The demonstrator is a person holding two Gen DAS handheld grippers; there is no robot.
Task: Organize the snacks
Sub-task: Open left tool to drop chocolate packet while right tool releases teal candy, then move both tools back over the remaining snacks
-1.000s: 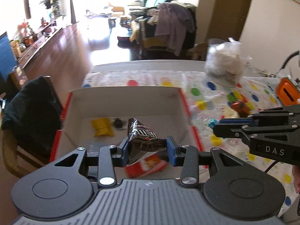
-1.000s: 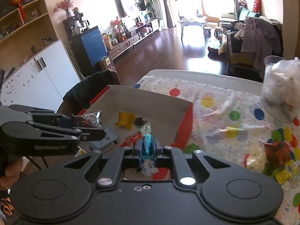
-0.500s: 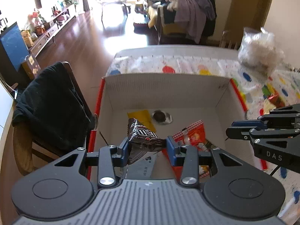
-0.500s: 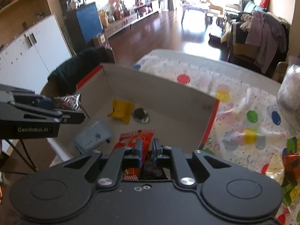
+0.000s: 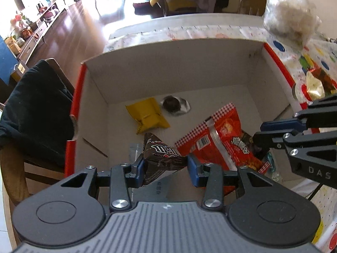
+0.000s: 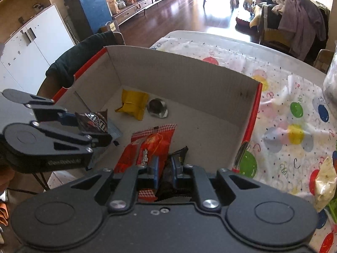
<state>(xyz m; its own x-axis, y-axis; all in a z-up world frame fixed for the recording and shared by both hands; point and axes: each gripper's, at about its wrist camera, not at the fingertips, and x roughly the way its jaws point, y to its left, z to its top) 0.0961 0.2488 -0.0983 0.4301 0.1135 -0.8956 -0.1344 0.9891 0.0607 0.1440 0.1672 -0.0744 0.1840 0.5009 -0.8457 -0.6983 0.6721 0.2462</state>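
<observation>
In the left wrist view, the cardboard box (image 5: pixel 210 63) on the table already holds a good share of the snacks: a yellow packet (image 5: pixel 147 116) and a foil-wrapped round sweet (image 5: pixel 175 105) near the far wall, and a big red bag (image 5: pixel 219 139) lying nearer, so the sorting looks well under way. The left gripper (image 5: pixel 165 168) hangs over the box's near part with its jaws clamped on a dark brown chocolate pouch (image 5: pixel 162 154), which sits squarely between the blue pads, pinched at its lower half, its peak poking up past them; it is not yet set down. The right gripper (image 5: pixel 273 135) reaches in from the right edge over the red bag. Outside the box, on the spotted tablecloth (image 5: pixel 316 48), a gold-and-red wrapper (image 5: pixel 316 82) is left to collect, and a clear plastic bag (image 5: pixel 290 16) stands further back. In the right wrist view, the right gripper (image 6: pixel 163 168) has its jaws drawn together, low over the red bag (image 6: pixel 151 147) and a dark wrapper (image 6: pixel 179 154) beside it; whether a thin wrapper is pinched between the pads I cannot tell. The left gripper (image 6: pixel 88 124) shows at the left with the chocolate pouch (image 6: pixel 94 121) held above the box floor. A pale gold packet (image 6: pixel 324 181) lies on the cloth, well apart from the box (image 6: pixel 189 78).
</observation>
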